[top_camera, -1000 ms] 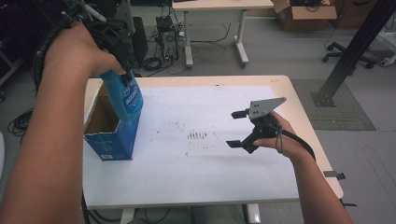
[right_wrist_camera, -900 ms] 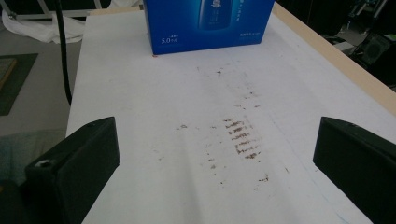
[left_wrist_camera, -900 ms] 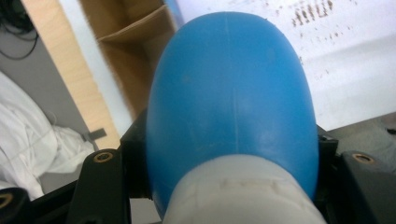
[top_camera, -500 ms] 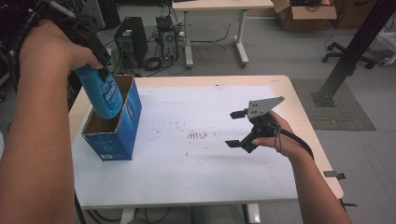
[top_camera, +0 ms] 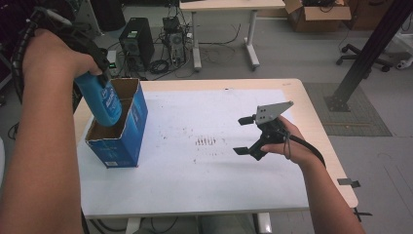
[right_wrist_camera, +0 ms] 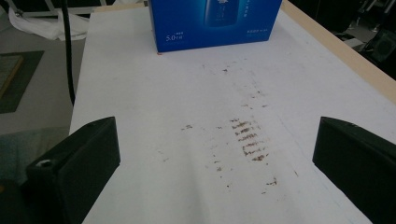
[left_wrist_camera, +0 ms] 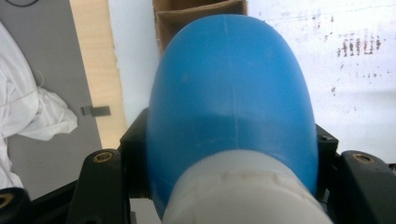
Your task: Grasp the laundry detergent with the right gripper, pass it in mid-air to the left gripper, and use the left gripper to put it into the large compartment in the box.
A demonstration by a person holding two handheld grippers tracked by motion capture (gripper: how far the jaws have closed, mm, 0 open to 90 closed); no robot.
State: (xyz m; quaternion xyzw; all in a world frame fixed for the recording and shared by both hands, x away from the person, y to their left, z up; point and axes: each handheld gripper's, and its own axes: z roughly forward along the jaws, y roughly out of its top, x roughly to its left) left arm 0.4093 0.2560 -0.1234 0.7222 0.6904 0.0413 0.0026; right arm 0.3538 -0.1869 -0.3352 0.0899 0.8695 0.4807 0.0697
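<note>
Lowered, left tongs (top_camera: 100, 80) grip blue bottle (top_camera: 103, 100) inside box (top_camera: 122, 141); right tongs (top_camera: 248, 136) gape.

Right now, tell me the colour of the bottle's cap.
White: the bottle is blue, its cap white, best seen in the left gripper view.

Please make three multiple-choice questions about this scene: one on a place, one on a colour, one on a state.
1. Where is the blue bottle?
A. flat on the table
B. over the open box
C. on the floor

2. What colour is the outside of the box?
A. blue
B. red
C. green

3. How are the jaws of the right gripper?
A. shut on a cloth
B. shut on the bottle
C. open, with nothing between them

Answers: B, the left gripper holds the bottle above the box opening; A, its walls are blue; C, its jaws stand wide apart over the table.
</note>
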